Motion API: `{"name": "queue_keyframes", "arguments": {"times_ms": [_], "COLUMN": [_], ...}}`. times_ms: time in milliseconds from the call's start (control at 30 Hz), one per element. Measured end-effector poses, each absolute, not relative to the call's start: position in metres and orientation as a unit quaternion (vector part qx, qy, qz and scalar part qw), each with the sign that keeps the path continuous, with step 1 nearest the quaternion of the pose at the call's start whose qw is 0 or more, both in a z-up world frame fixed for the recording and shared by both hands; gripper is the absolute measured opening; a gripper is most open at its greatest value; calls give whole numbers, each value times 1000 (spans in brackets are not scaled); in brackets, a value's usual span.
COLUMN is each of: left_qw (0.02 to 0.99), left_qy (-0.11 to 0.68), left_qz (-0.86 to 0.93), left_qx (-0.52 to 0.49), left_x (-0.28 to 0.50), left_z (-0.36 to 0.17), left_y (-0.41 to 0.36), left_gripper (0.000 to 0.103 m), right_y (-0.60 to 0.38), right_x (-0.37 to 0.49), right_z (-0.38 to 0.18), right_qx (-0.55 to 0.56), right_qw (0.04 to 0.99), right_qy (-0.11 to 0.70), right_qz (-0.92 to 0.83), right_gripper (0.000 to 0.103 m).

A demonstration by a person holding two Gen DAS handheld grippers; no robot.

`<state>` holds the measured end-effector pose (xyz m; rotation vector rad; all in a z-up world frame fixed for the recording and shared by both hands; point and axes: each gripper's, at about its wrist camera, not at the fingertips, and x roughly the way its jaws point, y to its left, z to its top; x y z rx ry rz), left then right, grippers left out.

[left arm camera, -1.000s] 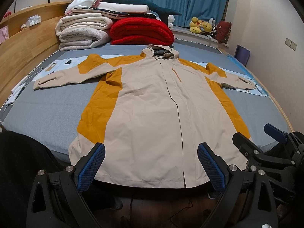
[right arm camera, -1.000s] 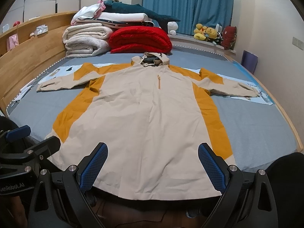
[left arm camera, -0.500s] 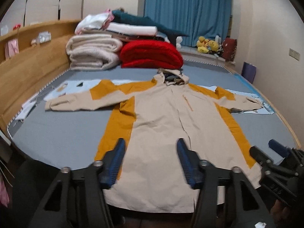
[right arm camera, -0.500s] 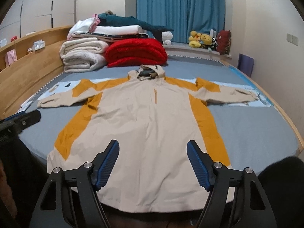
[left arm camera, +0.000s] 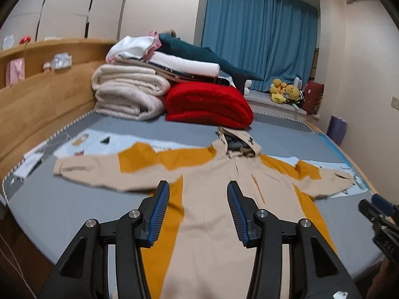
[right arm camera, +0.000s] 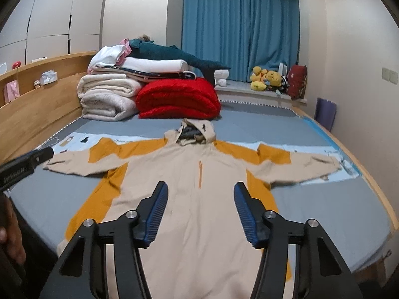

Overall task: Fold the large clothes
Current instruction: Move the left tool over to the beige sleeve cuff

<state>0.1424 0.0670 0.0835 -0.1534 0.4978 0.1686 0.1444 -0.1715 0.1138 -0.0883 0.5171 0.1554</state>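
Jacket in beige with mustard-orange panels lies face up and spread flat on the grey bed, hood toward the far end, both sleeves stretched straight out to the sides, hem toward the cameras at the near edge of the mattress. A short orange zip pull shows on the chest.

Both claws hang above the lower half of the jacket, pointing down the length of the bed. The left claw stands partly apart with nothing between its blue ribbed pads; only the jacket's cloth shows far below the gap, untouched. The right claw is closing, its pads still apart, and it grips nothing either. In the right wrist view the tip of the left claw shows at the left edge over the jacket's sleeve end, and part of a hand sits at the lower left corner.

Beyond the hood, folded blankets are stacked against the wooden headboard: a red one, cream rolls beside it, white and dark layers on top. Blue curtains cover the window, with yellow plush toys on the sill. Light blue printed sheets lie under the sleeves. Both views are slightly blurred.
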Motion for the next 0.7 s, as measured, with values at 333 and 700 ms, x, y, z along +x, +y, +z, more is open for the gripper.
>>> {"name": "queue_keyframes", "arguments": {"times_ms": [333,700], "left_qw": [960,934], "left_qy": [251,304], "left_qz": [111,165], "left_qx": [-62,-92], "left_x": [241,295], "left_z": [82,30], "left_y": [98,172], "left_gripper": [45,44], "right_y": [-171,-150], "right_x": [255,350], "right_z": [140,140], "right_qx": [-55,-56], "right_qw": [970,967], "right_qy": [227,236], "right_qz": [69,80], "right_gripper": [52,52]}}
